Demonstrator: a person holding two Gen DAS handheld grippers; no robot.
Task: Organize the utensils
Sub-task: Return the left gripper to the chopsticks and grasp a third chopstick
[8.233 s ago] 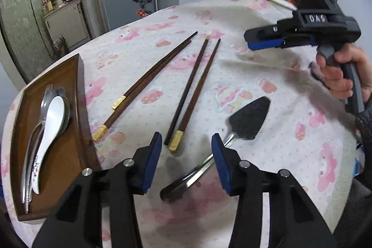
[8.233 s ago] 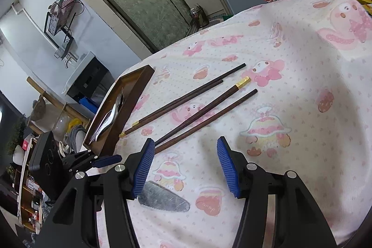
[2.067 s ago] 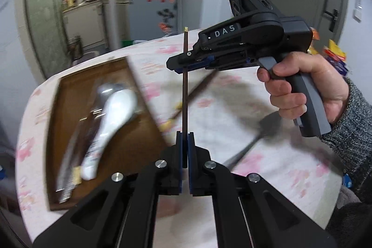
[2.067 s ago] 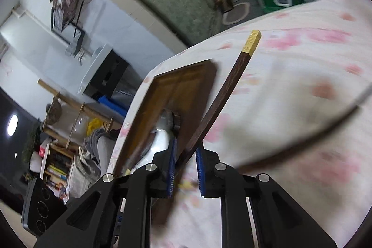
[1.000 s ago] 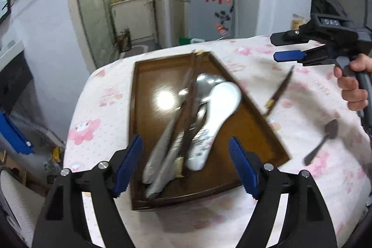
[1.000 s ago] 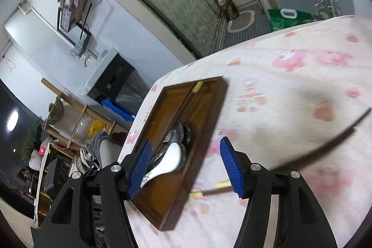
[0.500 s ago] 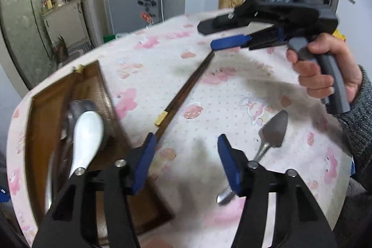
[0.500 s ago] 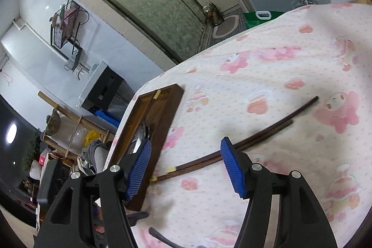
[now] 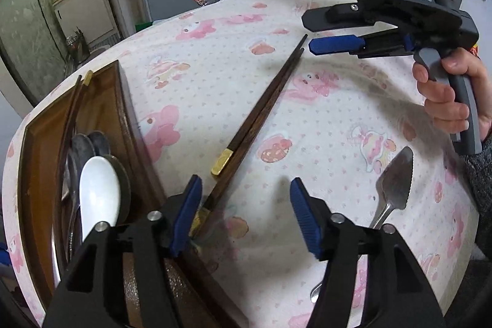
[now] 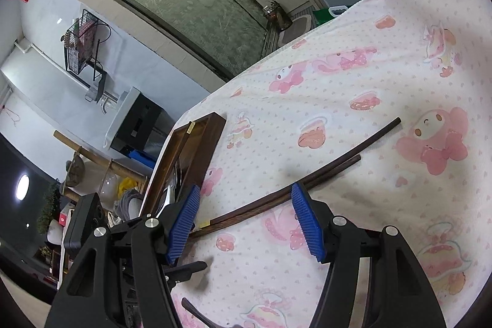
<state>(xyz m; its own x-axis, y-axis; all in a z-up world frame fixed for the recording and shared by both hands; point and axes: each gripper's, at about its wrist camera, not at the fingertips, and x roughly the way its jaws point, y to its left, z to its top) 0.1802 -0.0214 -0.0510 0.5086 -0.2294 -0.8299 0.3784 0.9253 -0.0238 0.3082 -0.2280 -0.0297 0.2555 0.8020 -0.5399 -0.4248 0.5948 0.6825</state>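
Left wrist view: left gripper spread wide, ribbed blue pads, black arms, empty. Between and just past its pads lay two dark wood chopsticks, square gold-capped ends near, tapered tips far, side by side on the pink cartoon-print tablecloth. Left: rectangular dark wooden tray holding a glossy white spoon, metal spoons and another gold-tipped chopstick pair. Right: a shiny metal cake server with serrated edge. Farther: right gripper in a hand, pads apart, hovering above the chopstick tips, nothing held.
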